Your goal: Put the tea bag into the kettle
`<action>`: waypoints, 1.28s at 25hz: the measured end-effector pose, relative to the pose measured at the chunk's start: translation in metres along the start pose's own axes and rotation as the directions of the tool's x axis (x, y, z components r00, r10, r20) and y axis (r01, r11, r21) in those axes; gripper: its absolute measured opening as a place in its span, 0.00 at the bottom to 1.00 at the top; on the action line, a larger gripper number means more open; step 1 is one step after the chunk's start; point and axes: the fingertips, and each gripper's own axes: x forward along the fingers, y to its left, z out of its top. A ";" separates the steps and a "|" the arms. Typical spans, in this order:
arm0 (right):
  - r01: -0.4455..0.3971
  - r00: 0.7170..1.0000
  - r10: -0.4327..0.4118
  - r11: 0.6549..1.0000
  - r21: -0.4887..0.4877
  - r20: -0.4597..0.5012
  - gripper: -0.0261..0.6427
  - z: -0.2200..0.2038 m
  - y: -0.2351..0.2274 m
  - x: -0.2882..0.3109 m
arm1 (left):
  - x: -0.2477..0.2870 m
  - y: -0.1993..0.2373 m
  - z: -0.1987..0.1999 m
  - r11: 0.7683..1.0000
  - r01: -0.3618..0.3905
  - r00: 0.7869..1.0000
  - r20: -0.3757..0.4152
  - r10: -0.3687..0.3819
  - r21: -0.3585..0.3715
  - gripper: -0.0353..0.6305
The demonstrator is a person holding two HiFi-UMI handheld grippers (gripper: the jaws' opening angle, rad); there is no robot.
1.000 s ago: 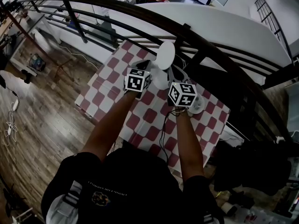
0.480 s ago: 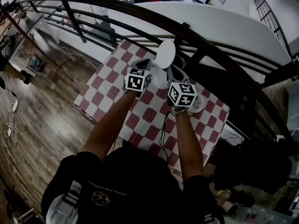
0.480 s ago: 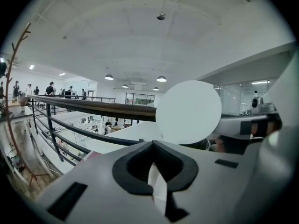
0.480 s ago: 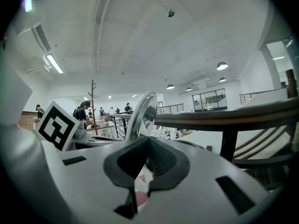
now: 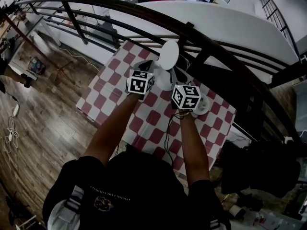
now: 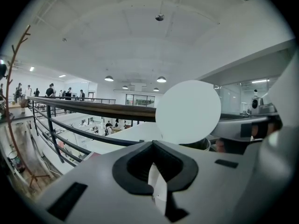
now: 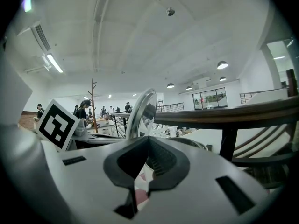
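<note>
Hazards first, counts after.

Hazard 1: we are pinching the tea bag (image 6: pixel 159 188) in the left gripper (image 6: pixel 152 146). Its fingers (image 6: pixel 122 174) are pressed together on what is showing only as a thin white strip. We are judging so slight a hold liable to slip, which would drop the bag onto the bench (image 5: pixel 110 92).

Hazard 2: the bag is sitting between those fingers just short of the kettle (image 6: pixel 198 145), facing the raised lid (image 6: pixel 188 112) and not yet inside. If we are letting go from here, it is likely landing outside the rim.

Hazard 3: the right gripper (image 7: pixel 148 139) is showing its fingers closed, as far as we are making out, on the edge of the upright lid, propping it open. If that grip is loosening, the lid is falling across the mouth, onto the bag or the left fingers.

Hazard 4: we are working close over a cable (image 5: pixel 167 135) crossing the bench. If we are snagging it or dragging on the lid, we are risking shifting the kettle.

Counts, as we are seeing them:
- kettle: one
- lid: one, standing open
- tea bag: one
- grippers: two
- bench: one, checked cloth
- cable: one
- white round thing (image 5: pixel 203 107) beside the right gripper: one, and we are not able to identify it
</note>
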 end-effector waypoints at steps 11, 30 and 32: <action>0.006 1.000 -0.006 1.000 0.004 -0.008 0.06 -0.004 -0.004 0.000 | 0.000 0.000 0.000 1.000 0.003 1.000 0.001 -0.003 -0.002 0.06; 0.028 0.999 -0.027 0.999 0.022 -0.026 0.06 -0.018 -0.009 -0.010 | 0.001 -0.001 0.002 0.999 0.032 0.999 -0.003 -0.032 -0.011 0.06; 0.031 0.999 -0.030 0.999 0.026 -0.029 0.06 -0.021 -0.008 -0.017 | -0.003 -0.002 0.001 0.998 0.052 0.999 -0.013 -0.053 -0.034 0.06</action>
